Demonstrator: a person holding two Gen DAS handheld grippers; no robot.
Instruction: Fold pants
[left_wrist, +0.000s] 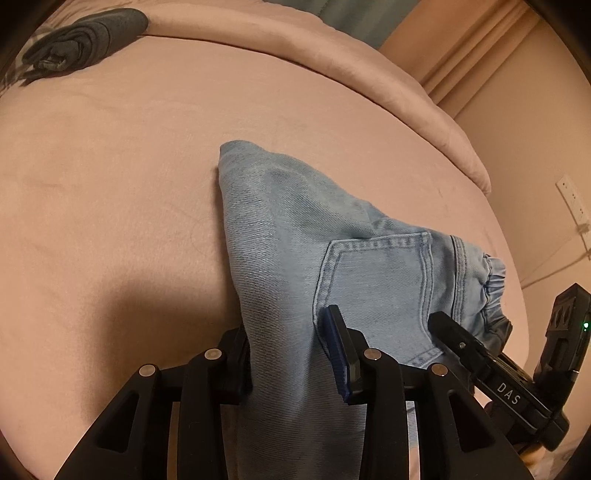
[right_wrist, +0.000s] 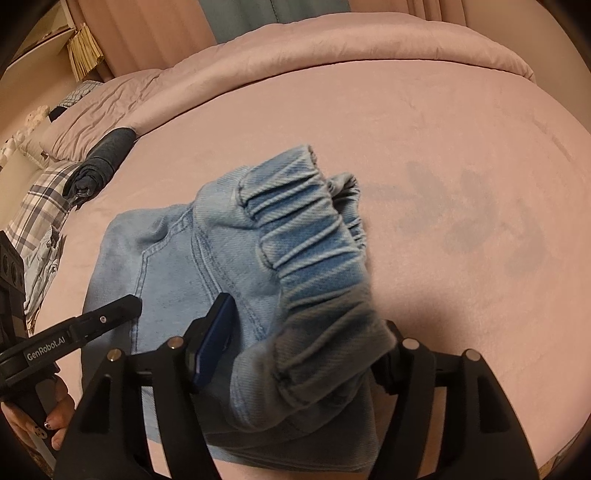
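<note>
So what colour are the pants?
Light blue denim pants, with an elastic waistband; clearest in the right wrist view.

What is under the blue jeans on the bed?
The jeans lie on a pink blanket that shows all around them. They are folded over, so denim layers sit beneath the top one. Anything else under them is covered and cannot be seen.

Bed (left_wrist: 129, 166): wide bare pink surface beyond and to the left of the jeans (left_wrist: 295, 229), open for passage. Jeans fill the near centre, bunched between both tongs, left (left_wrist: 291, 354) and right (right_wrist: 299, 354). The two tongs stand close side by side; little room between. Rolled dark garment (left_wrist: 81, 40) at far left edge. Raised blanket fold (right_wrist: 332, 48) bounds the far side.
</note>
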